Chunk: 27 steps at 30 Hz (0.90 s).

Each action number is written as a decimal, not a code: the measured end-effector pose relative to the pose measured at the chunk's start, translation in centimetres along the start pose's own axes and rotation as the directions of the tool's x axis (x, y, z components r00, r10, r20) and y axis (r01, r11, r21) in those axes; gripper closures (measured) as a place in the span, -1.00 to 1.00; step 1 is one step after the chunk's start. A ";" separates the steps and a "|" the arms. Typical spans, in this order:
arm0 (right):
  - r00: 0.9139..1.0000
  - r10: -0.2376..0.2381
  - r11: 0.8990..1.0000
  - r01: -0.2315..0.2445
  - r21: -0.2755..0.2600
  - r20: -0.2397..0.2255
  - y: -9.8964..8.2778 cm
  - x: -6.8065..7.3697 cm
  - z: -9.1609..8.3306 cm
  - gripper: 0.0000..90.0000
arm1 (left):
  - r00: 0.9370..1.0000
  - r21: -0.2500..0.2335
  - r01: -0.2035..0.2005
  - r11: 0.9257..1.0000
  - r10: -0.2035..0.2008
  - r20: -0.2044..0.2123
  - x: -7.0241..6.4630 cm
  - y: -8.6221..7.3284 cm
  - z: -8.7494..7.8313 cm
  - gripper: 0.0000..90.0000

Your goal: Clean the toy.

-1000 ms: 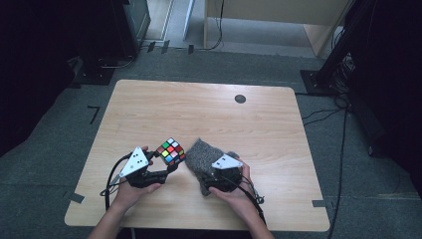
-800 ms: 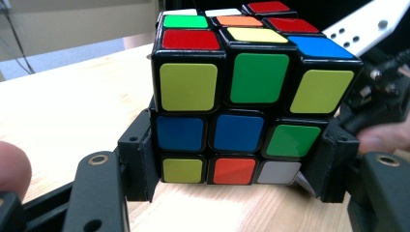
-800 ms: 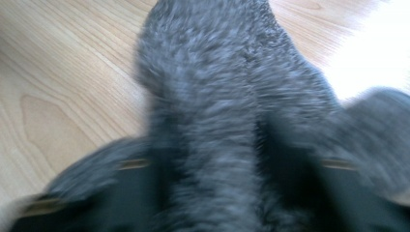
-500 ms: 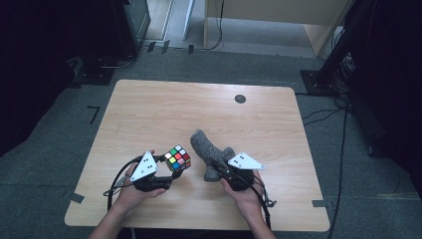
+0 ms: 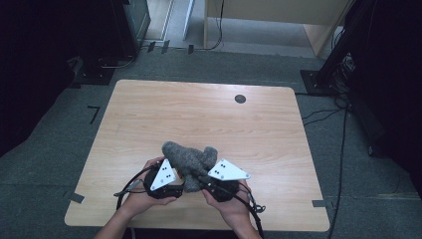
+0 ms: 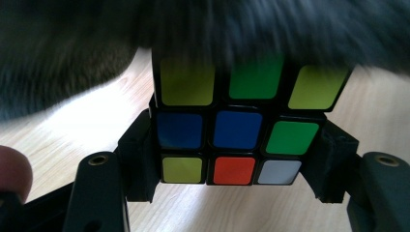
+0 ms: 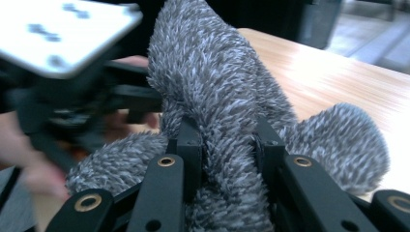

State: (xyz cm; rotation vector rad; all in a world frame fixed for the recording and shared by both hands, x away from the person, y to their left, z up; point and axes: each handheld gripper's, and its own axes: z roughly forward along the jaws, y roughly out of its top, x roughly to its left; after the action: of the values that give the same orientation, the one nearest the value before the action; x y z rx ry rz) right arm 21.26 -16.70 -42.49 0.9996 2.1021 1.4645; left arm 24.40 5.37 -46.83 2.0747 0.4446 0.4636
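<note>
Above the near edge of the counter (image 5: 149, 114), we hold a puzzle cube (image 6: 232, 130) clamped between the jaws of the left gripper (image 6: 234, 159), its jaws spread to the cube's width and pressing its two sides. The right gripper (image 7: 227, 145) has just been closing and now pinches a fold of a fuzzy grey sock (image 7: 217, 87), which drapes over the cube. We judge the risks plain: the pinch on soft pile could slip, dropping the sock, or the fabric could snag a cube corner and drag it askew between the jaws.
</note>
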 end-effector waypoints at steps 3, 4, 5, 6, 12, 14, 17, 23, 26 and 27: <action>0.997 0.033 0.999 -0.034 0.010 0.063 -0.3 -1.4 -0.2 0.59 | 1.000 -0.007 0.006 1.000 -0.006 0.008 0.2 -0.1 0.0 -0.24; 0.995 0.063 0.998 -0.065 0.016 0.082 -0.4 -2.0 -0.3 0.59 | 1.000 -0.009 0.009 1.000 -0.009 0.011 0.2 -0.1 0.0 -0.24; 0.993 0.074 0.997 -0.075 0.015 0.094 -0.4 -2.3 -0.4 0.59 | 1.000 -0.009 0.012 1.000 -0.012 0.011 0.3 -0.1 0.0 -0.24; 0.991 0.083 0.996 -0.084 0.007 0.102 -0.4 -2.5 -0.6 0.59 | 1.000 -0.002 0.013 1.000 -0.013 0.007 0.3 -0.2 0.0 -0.24; 0.998 0.035 0.999 -0.036 -0.021 -0.051 0.4 0.2 -0.5 0.56 | 1.000 -0.002 0.027 1.000 -0.027 0.001 0.3 0.1 0.1 -0.24; 0.999 0.010 1.000 -0.010 -0.008 -0.039 0.0 0.7 0.1 0.55 | 1.000 0.006 0.016 1.000 -0.015 -0.014 0.2 0.1 0.0 -0.24; 0.999 0.039 0.999 -0.039 0.001 -0.008 -0.2 -0.3 0.1 0.55 | 1.000 -0.014 0.021 1.000 -0.021 0.010 0.3 -0.1 -0.3 -0.24; 0.991 0.090 0.996 -0.090 -0.002 0.102 -0.4 -2.4 -0.7 0.56 | 1.000 -0.032 0.013 0.999 -0.013 0.021 0.3 0.0 -0.4 -0.24; 0.992 0.112 0.993 -0.109 -0.048 0.055 0.1 -2.0 -1.5 0.56 | 1.000 -0.017 0.020 1.000 -0.020 0.006 0.4 0.0 -0.2 -0.24; 0.994 0.106 0.993 -0.105 -0.054 0.024 0.3 -1.5 -1.5 0.55 | 1.000 -0.015 0.020 1.000 -0.020 0.005 0.4 0.0 -0.2 -0.24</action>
State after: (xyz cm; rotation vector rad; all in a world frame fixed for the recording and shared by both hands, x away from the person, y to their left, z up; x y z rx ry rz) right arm 21.35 -18.73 -41.75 1.1196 2.0088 1.5398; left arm 24.62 5.69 -46.72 2.0549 0.4570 0.4490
